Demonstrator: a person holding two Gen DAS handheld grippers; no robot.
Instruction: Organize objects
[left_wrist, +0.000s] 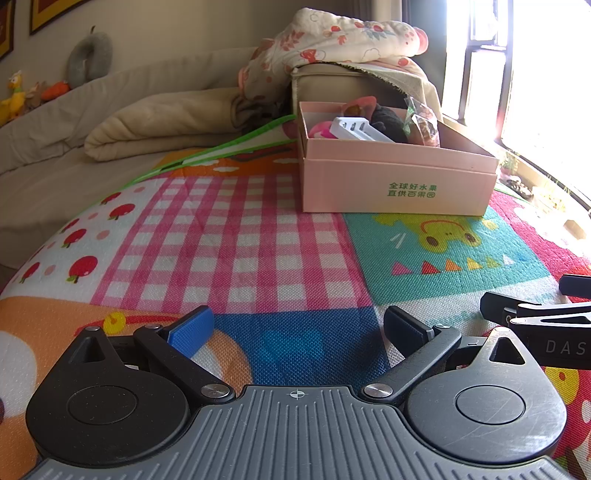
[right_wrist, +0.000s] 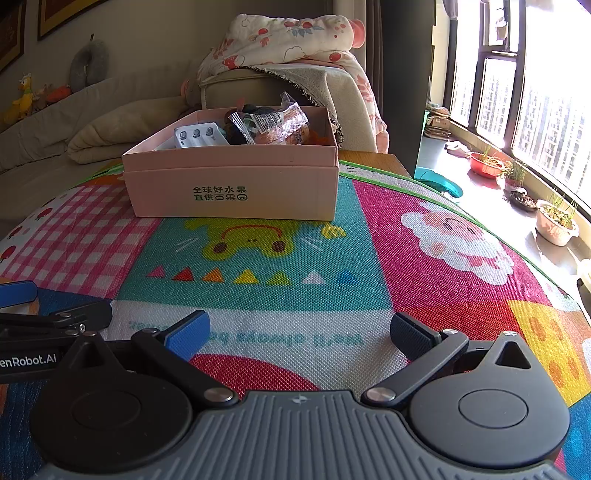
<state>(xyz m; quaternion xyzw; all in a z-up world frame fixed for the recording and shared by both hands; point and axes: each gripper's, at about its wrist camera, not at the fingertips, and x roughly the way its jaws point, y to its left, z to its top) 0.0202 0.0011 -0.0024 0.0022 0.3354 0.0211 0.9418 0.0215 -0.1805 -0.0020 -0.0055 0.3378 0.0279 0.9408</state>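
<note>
**Both grippers empty, box already loaded**

On the patterned play mat (right_wrist: 369, 258), both tools are held low and side by side. The left gripper (left_wrist: 299, 328) is spread wide with nothing between its pads; the right gripper (right_wrist: 299, 330) is likewise released and empty.

The pink box (right_wrist: 236, 184) is set at the far end of the mat, well apart from both tools. It is filled with a white battery charger (right_wrist: 199, 136), crinkly clear snack packets (right_wrist: 273, 120), a dark woolly item (left_wrist: 388, 123) and something pink (left_wrist: 321, 131); more cannot be made out.

Risks, as judged:
- No loose item is seen on the mat, so a further reach may only disturb what is packed.
- The packets are heaped above the rim and could be knocked out.
- The light cardboard could be shoved toward the mat's far edge.
- The two tools are nearly touching; a clash is possible if one is swung.
</note>
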